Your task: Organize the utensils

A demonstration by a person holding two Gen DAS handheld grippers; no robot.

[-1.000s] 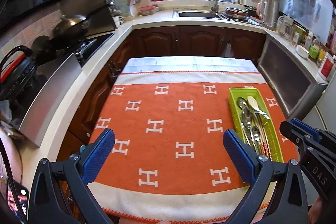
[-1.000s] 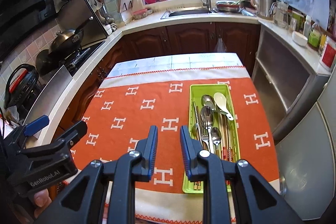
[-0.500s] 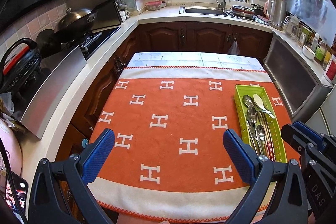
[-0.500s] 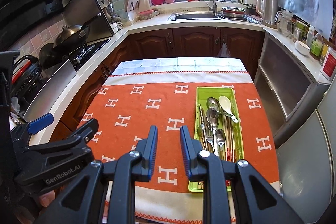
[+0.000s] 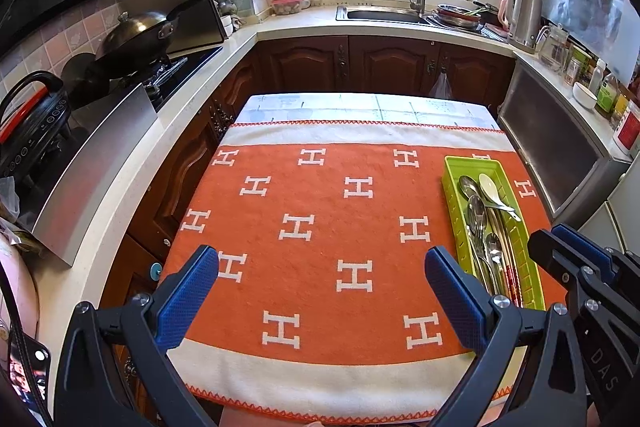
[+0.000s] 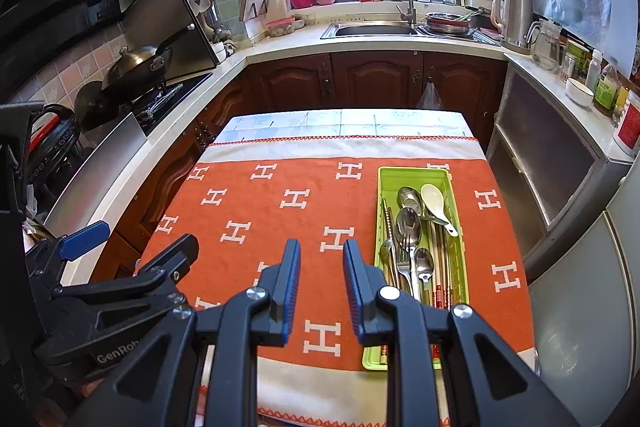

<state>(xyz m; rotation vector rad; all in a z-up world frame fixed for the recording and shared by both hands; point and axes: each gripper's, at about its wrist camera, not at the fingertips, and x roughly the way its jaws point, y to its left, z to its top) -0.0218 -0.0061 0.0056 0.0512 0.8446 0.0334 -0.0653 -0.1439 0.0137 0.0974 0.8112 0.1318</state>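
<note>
Jaws of both grippers unchanged: left gripper (image 5: 320,291) wide apart, right gripper (image 6: 321,279) narrowly parted, both empty.

A: What is the cover on the tabletop (image 6: 256,125) made of?

B: The orange cloth (image 5: 320,211) looks like woven, slightly fuzzy fabric, matt, with white letter shapes and a stitched red edge.

A: And the green tray (image 6: 450,175)?

B: Smooth plastic with a faint sheen. The spoons (image 6: 409,223) in it are polished metal, mirror-bright, while the white spoon (image 6: 435,202) looks like glazed ceramic or glossy plastic; I cannot tell which.

A: The claws?

B: The left claw (image 5: 322,301) and right claw (image 6: 321,281) have matt black plastic arms, bright metal rivets and blue pads (image 5: 188,297) with a fine dotted, rubbery texture.

A: Around the room?

B: Dark varnished wood cabinets (image 5: 384,67) and a brushed steel kettle (image 5: 524,19).
</note>
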